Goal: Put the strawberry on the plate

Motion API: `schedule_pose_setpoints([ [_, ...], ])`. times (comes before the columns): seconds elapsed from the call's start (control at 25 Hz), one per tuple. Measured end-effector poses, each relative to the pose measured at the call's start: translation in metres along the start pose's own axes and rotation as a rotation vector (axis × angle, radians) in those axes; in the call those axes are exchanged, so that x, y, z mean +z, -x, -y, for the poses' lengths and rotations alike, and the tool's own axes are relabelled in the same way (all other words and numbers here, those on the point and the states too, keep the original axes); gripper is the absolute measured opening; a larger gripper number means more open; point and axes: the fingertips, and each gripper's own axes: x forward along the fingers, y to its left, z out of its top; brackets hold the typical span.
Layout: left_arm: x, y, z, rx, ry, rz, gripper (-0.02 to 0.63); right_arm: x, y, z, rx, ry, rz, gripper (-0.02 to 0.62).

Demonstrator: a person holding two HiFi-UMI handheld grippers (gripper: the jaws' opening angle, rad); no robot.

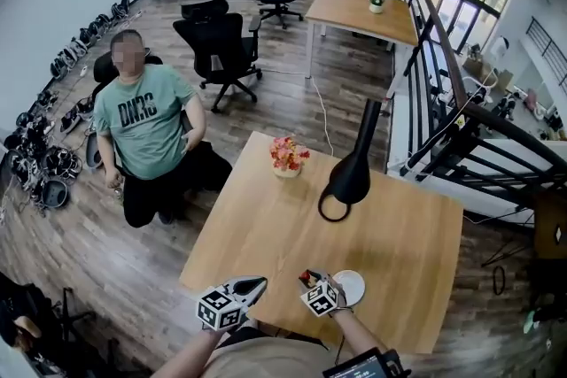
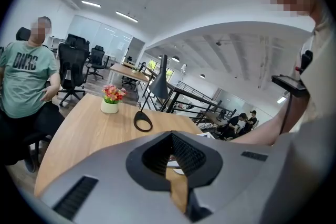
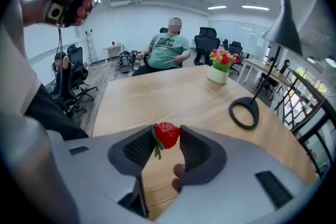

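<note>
My right gripper is shut on a red strawberry with a green stalk, pinched between the ribbed pads above the wooden table. In the head view the right gripper holds the strawberry near the table's front edge, just left of a small white plate. My left gripper is further left at the same edge, and in its own view the left gripper is shut with nothing between its jaws.
A black lamp with a ring base stands mid-table. A small pot of flowers sits at the far edge. A person in a green shirt sits beyond the table's left corner. Office chairs and desks stand behind.
</note>
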Motion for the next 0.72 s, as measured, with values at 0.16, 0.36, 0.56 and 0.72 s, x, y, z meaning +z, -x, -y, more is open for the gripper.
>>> schedule_pose_setpoints([
  [0.16,0.010,-0.011,0.012,-0.051,-0.034,0.007,0.005,0.024,0.051,0.012,-0.072,-0.033,0.083,0.150],
  [0.36,0.022,-0.026,0.023,-0.117,-0.077,0.020,0.005,0.053,0.108,0.024,-0.162,-0.064,0.186,0.150],
  [0.56,0.034,-0.031,0.040,-0.167,-0.078,0.047,0.005,0.076,0.166,0.025,-0.229,-0.094,0.282,0.150],
  [0.72,0.042,-0.033,0.054,-0.202,-0.086,0.056,0.004,0.089,0.207,0.025,-0.262,-0.140,0.362,0.150],
])
